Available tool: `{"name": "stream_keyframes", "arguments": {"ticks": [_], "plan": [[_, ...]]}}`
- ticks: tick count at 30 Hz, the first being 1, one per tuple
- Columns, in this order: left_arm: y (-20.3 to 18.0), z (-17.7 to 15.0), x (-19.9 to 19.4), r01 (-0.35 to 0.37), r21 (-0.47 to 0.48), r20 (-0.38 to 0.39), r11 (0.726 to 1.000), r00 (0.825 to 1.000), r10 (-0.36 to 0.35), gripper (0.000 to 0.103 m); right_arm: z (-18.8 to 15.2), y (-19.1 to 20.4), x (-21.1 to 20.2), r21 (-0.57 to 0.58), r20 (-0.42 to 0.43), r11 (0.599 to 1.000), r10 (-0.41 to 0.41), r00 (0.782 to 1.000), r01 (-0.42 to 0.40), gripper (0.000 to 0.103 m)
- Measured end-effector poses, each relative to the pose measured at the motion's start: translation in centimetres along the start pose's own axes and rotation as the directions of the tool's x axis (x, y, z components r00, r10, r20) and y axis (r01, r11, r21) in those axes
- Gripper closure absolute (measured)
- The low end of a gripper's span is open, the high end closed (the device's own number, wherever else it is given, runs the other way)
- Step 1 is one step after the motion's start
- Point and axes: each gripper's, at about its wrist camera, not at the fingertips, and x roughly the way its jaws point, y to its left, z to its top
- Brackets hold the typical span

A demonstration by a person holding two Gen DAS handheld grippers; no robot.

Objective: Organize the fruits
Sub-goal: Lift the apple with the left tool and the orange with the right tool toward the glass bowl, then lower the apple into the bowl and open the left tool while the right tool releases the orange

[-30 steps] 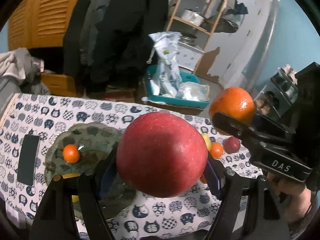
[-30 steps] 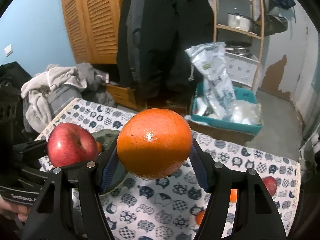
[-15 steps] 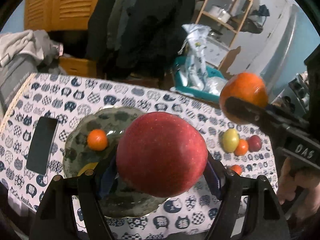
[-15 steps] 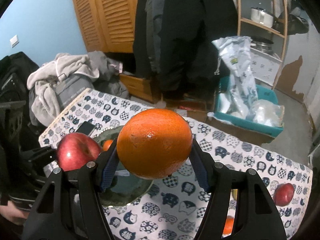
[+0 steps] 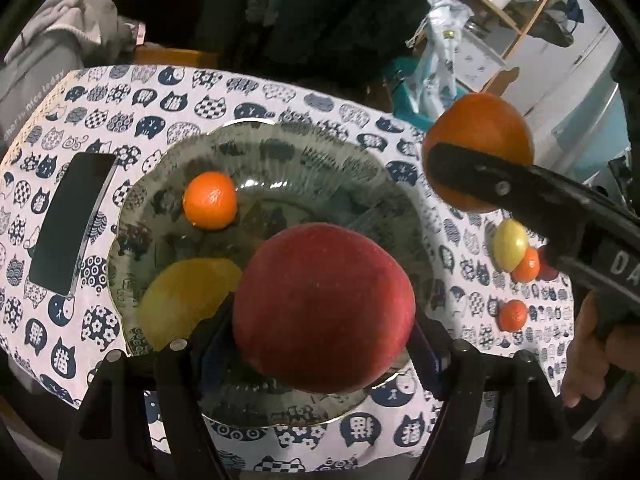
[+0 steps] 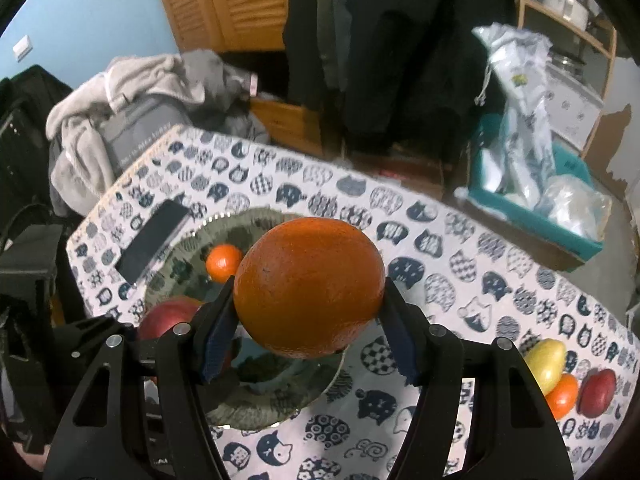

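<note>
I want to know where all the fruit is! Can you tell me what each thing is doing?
Apple: held in left gripper, over the plate.
Orange: held in right gripper.
Mandarin: on the plate.
Yellow fruit: on the plate.
Phone: flat on the cloth, screen dark.

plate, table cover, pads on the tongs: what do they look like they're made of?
Plate: probably glazed ceramic; glossy grey-green pattern, bright glints, thin pale rim.
Table cover: looks like printed matte fabric, cat pattern, draping at the edge.
Pads on the right tongs: seemingly blue rubbery material with a textured face; the rest is matte black, likely plastic.
</note>
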Motion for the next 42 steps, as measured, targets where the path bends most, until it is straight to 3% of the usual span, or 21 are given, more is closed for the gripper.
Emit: {"name": "stream_keyframes", "arguments": {"ticks": [7, 17, 24, 30, 42], "plan": [[-0.4, -0.9, 1.1, -0.038, 0.023, -0.009, 0.999, 0.999, 0.038, 0.025, -1.0, -0.1, 3.1, 0.006, -0.074, 1.000, 0.003, 0.997, -0.002, 0.037], [-0.4, -2.5, 4.5, -0.055, 0.005, -0.112, 0.998, 0.992, 0.055, 0.025, -2.5, 0.0, 5.7, 0.012, -0.149, 0.999, 0.038, 0.988, -0.036, 0.036], [-0.2, -2.6, 4.5, -0.058, -0.002, -0.115, 0.998, 0.992, 0.058, 0.025, -3.1, 0.6, 7.0, -0.006, -0.189, 0.999, 0.046, 0.981, -0.048, 0.036], [0.0, -2.4, 4.2, -0.071, -0.022, -0.121, 0.997, 0.990, 0.067, 0.025, -2.8, 0.7, 6.3, 0.008, -0.162, 0.997, 0.083, 0.983, -0.082, 0.034], [-0.5, -0.7, 0.2, -0.074, -0.023, 0.000, 0.997, 0.997, 0.074, 0.025, -1.3, -0.6, 2.3, 0.059, -0.049, 0.997, 0.060, 0.997, -0.057, 0.034]]}}
